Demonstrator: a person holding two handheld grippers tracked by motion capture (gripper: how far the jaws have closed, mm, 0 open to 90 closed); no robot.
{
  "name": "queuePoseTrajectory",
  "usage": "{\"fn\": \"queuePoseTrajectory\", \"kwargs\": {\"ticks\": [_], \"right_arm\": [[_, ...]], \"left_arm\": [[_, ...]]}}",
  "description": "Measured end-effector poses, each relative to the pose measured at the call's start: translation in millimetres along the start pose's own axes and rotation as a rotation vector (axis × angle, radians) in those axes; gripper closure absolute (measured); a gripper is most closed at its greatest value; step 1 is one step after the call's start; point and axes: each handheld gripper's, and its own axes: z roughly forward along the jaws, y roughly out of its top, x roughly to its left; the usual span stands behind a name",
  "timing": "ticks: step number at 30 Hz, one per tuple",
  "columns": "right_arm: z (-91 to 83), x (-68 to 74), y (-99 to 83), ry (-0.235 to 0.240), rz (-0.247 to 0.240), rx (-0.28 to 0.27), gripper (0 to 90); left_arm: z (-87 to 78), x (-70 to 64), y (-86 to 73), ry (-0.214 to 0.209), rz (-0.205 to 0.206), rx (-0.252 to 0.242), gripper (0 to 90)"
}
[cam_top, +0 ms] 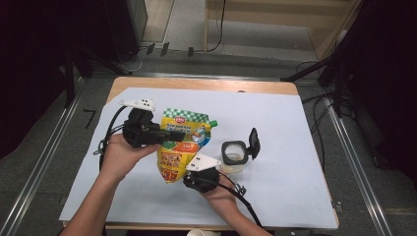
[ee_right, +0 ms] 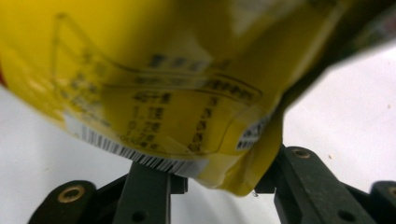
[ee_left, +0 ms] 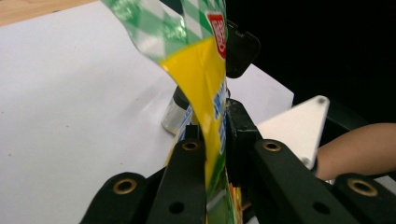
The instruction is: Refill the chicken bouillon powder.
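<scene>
**Pouring From a Pouch Held at Both Ends**

While the pouch hangs above the white-covered counter, the step in hand looks like tipping its corner spout toward the open jar. Going left to right: the left tongs are clamped on the pouch's upper part; in the left gripper view the yellow film is pinched flat between the two black jaws. In the middle, the pouch stands roughly upright, its green-checked top leaning toward the jar. The right tongs meet its lower corner; in the right gripper view the bottom edge sits between jaws that stand fairly wide, so a firm clamp there cannot be confirmed. Farther right, near the pouch but apart from it, stands the small clear jar with its black lid flipped up.

To do this well, the person should probably secure the bottom grip first, then raise that end slowly while the left tongs steer the spout over the jar's mouth. Soft film may buckle, so a gentle, steady tilt seems wiser.
</scene>
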Motion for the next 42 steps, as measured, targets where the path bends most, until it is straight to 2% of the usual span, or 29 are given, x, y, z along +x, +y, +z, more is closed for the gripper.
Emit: {"fn": "queuePoseTrajectory", "kwargs": {"ticks": [7,12,13,16,22,26,30,33,34,35,37,42], "right_arm": [[-4.3,9.7,4.6,0.020,-0.034,-0.003,63.8],[-8.1,15.8,7.5,0.047,-0.029,-0.009,62.6],[-9.9,17.8,8.6,0.060,-0.023,-0.011,62.2],[-12.5,19.2,9.8,0.079,-0.005,-0.014,60.9],[-15.0,19.8,9.3,0.093,0.014,-0.006,59.9],[-16.7,20.4,9.0,0.104,0.028,-0.004,58.9],[-20.2,21.6,8.8,0.111,0.050,0.000,58.0],[-21.9,22.5,9.5,0.113,0.042,-0.002,57.0],[-24.0,25.7,11.3,0.115,0.023,-0.003,55.8],[-25.1,27.5,12.3,0.113,0.011,-0.007,55.5],[-27.2,30.6,13.7,0.112,0.001,-0.011,55.3],[-27.7,28.9,12.6,0.107,0.005,-0.010,55.4]], "left_arm": [[11.1,-0.3,-2.0,0.020,0.025,0.005,84.1],[22.4,-4.5,-1.6,0.046,0.045,0.018,82.0],[26.1,-6.6,-1.1,0.061,0.061,0.030,81.5],[30.2,-8.0,-1.0,0.061,0.064,0.041,80.3],[39.9,-8.6,0.3,0.053,0.043,0.062,78.9],[47.1,-7.6,0.9,0.034,0.012,0.074,77.9],[54.9,-8.5,3.1,0.021,0.000,0.088,76.8],[58.4,-8.7,4.3,0.016,-0.008,0.095,75.6],[60.7,-9.6,4.9,0.022,-0.004,0.099,74.9],[65.1,-10.2,6.6,0.007,-0.015,0.107,74.3],[66.9,-10.9,7.4,0.005,-0.019,0.113,74.2],[73.9,-12.3,10.1,0.017,-0.023,0.132,74.3]]}}
